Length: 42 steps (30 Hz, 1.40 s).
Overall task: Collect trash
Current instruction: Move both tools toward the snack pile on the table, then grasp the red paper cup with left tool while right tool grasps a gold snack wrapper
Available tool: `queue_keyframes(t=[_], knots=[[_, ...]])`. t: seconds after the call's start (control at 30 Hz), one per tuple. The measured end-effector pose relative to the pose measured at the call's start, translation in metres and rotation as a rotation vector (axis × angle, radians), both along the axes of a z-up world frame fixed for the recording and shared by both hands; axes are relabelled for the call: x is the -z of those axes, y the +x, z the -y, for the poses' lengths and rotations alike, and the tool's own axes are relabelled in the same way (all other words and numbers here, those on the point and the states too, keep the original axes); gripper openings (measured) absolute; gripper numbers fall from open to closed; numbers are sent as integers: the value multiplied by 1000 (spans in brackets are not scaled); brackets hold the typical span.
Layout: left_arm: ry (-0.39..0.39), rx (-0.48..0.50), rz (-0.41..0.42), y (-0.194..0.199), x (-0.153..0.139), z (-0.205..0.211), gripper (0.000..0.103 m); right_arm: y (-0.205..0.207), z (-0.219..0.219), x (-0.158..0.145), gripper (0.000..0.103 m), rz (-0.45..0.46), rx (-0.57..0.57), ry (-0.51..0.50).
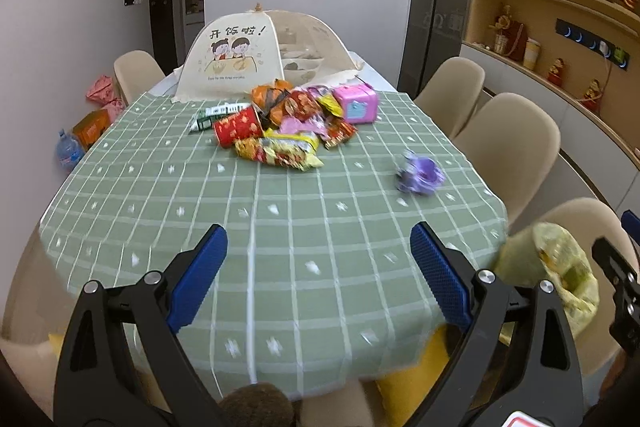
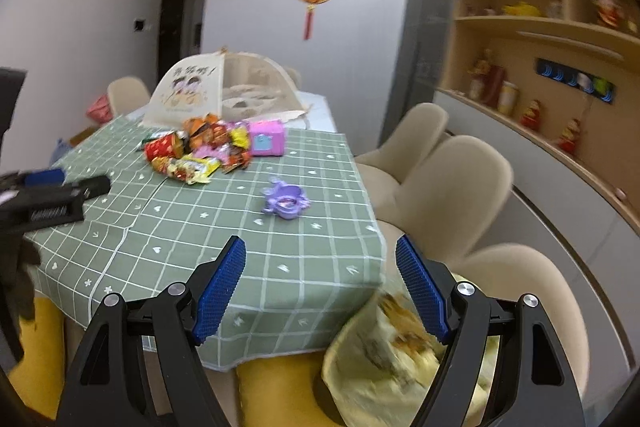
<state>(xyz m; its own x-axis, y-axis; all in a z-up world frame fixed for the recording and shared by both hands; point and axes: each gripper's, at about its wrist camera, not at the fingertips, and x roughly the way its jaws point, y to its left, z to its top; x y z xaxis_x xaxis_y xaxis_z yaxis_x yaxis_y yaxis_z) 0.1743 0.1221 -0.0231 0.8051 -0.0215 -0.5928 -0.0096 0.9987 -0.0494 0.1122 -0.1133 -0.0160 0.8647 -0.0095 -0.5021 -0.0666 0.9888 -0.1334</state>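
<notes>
A pile of snack wrappers (image 1: 288, 125) (image 2: 196, 151) lies at the far middle of the green checked tablecloth (image 1: 200, 227) (image 2: 160, 227), with a red cup (image 1: 237, 126) and a pink box (image 1: 356, 103) (image 2: 266, 138) in it. A purple wrapper (image 1: 420, 174) (image 2: 286, 201) lies alone nearer the right edge. A yellow-green trash bag (image 1: 560, 271) (image 2: 384, 359) stands open beside the table's near right corner. My left gripper (image 1: 318, 275) hangs open over the near table edge, holding nothing. My right gripper (image 2: 320, 287) is open above the bag and table corner, also holding nothing.
A mesh food cover (image 1: 248, 55) (image 2: 208, 91) with bowls under it stands behind the pile. Beige chairs (image 1: 508, 143) (image 2: 448, 183) line the right side, and another (image 1: 136, 71) stands far left. Shelves (image 1: 560, 27) run along the right wall. Yellow cushions (image 2: 276, 387) sit below the table.
</notes>
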Motion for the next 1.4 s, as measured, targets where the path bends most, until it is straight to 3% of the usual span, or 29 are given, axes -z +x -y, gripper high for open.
queue_keyframes(t=[0.17,0.33,0.47,0.6,0.77,0.93,1.07,1.13,1.27,1.4], knots=[[-22,8,-32,64,15,-44,94,55,-20,7,74,-39,-27,30],[63,18,-70,134,29,-80,94,112,-33,12,74,-90,-9,97],[15,139,-139,193,43,-110,94,149,-51,21,74,-138,5,109],[61,257,-173,247,54,-133,91,182,-74,27,74,-175,8,78],[75,359,-266,307,74,-153,81,216,-93,36,74,-236,0,136],[93,427,-316,345,93,-151,75,251,-110,51,74,-342,8,205],[55,436,-372,369,102,-152,74,269,-131,60,74,-372,-17,145],[33,442,-372,370,100,-153,63,275,-144,64,74,-381,-53,100],[-18,396,-353,352,83,-165,17,292,-172,76,74,-421,-171,54],[-125,311,-374,332,77,-191,16,310,-204,86,74,-427,-288,23]])
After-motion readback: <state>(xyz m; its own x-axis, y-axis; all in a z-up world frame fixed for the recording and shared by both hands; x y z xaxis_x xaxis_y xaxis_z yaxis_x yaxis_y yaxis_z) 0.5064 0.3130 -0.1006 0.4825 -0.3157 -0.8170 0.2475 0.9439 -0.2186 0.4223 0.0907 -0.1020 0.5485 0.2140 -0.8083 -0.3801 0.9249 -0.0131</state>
